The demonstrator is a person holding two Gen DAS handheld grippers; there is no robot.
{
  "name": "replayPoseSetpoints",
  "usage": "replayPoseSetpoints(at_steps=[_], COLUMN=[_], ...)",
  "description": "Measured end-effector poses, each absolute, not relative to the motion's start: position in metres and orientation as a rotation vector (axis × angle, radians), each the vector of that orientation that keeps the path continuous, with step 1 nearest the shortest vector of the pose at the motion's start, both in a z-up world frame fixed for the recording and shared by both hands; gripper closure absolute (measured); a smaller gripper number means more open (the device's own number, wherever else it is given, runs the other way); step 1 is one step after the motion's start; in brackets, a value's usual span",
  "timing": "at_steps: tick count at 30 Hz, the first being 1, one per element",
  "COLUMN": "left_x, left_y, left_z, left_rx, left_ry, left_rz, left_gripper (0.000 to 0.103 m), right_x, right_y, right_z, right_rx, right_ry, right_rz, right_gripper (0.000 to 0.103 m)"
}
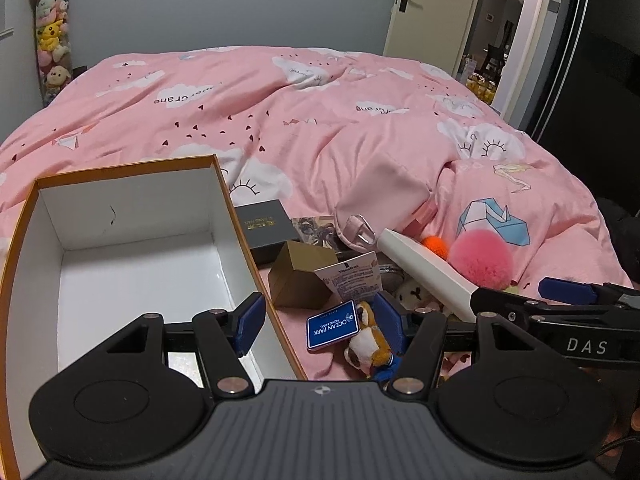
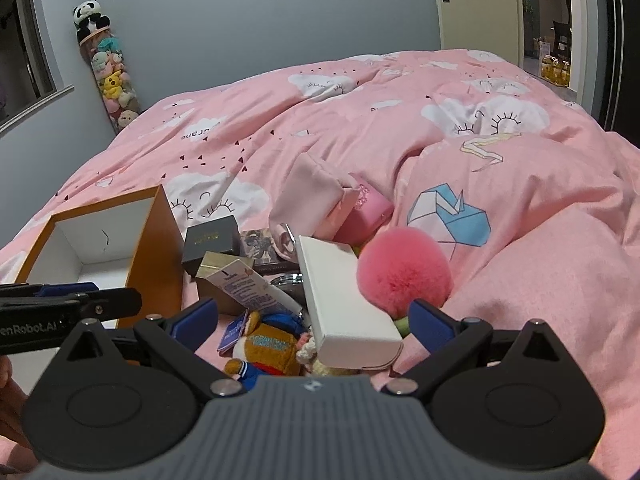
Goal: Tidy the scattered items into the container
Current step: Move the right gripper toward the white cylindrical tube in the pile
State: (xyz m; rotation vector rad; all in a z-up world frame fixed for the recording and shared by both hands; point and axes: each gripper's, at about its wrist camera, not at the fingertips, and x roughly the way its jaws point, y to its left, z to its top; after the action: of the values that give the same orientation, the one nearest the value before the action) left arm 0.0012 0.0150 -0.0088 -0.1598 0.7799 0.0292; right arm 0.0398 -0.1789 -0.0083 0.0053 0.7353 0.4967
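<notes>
An orange box (image 1: pixel 236 236) with a white inside lies open on the bed, nothing in it. My left gripper (image 1: pixel 320 320) is open astride its right wall, over a blue Ocean Park card (image 1: pixel 332 330) and a brown plush toy (image 1: pixel 370 344). Beside them lie a gold box (image 1: pixel 300 276), a Vaseline tube (image 1: pixel 352 280), a black box (image 1: pixel 266 232) and a pink pompom (image 2: pixel 402 268). My right gripper (image 2: pixel 314 318) is open around a long white box (image 2: pixel 348 300), pads clear of it. A pink pouch (image 2: pixel 316 196) lies behind.
Everything rests on a rumpled pink duvet (image 2: pixel 520 240) that rises in folds to the right of the pile. A clear tube of plush toys (image 2: pixel 112 80) stands in the far left corner. A door (image 2: pixel 472 4) stands open at the far right.
</notes>
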Motion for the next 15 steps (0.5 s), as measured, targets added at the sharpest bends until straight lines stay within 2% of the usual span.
replayPoseSetpoints(at_steps=[15], left_x=[0.0017], left_y=[0.011], left_z=[-0.0086], left_rx=[-0.143], left_ry=[0.792], left_rz=[0.019], left_gripper=[0.033], right_x=[0.0407], right_y=[-0.1767], right_z=[-0.0128], right_rx=[0.013], right_ry=[0.759], right_rz=[0.52], right_gripper=[0.002])
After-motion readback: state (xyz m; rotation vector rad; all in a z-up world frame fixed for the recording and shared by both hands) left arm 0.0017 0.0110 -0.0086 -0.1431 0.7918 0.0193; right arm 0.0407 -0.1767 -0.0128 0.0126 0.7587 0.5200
